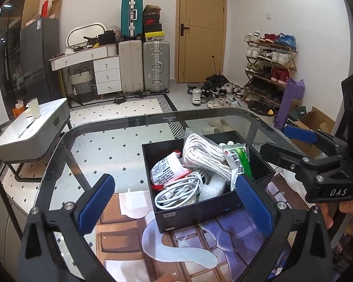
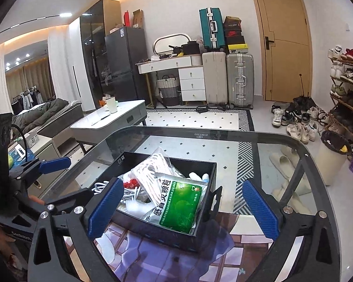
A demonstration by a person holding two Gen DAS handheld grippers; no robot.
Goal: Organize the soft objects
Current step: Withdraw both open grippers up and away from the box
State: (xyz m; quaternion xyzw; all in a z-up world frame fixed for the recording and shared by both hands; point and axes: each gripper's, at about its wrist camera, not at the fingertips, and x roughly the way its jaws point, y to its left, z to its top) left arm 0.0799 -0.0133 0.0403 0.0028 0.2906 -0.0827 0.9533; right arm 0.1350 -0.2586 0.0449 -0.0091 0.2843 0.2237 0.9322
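A black box (image 1: pixel 195 213) (image 2: pixel 167 233) stands on the glass table (image 1: pixel 101 129) (image 2: pixel 270 141). In it lie a bagged white rope (image 1: pixel 204 155) (image 2: pixel 153 171), a green and white packet (image 1: pixel 241 162) (image 2: pixel 178 202), a red and white packet (image 1: pixel 168 169), a coiled white cable (image 1: pixel 181 191) (image 2: pixel 98 186) and white soft items. My left gripper (image 1: pixel 174 206) is open and empty, just before the box's near side. My right gripper (image 2: pixel 181 206) is open and empty, over the box's near right corner; it also shows in the left wrist view (image 1: pixel 284 143).
A printed mat (image 1: pixel 176 246) (image 2: pixel 164 258) lies under the box. A low white side table (image 1: pixel 33 127) (image 2: pixel 110 119) with a cup stands to the left. Suitcases (image 1: pixel 143 68), a shoe rack (image 1: pixel 268 70), a bin (image 2: pixel 331 155) and a cardboard box (image 1: pixel 310 127) stand on the floor beyond.
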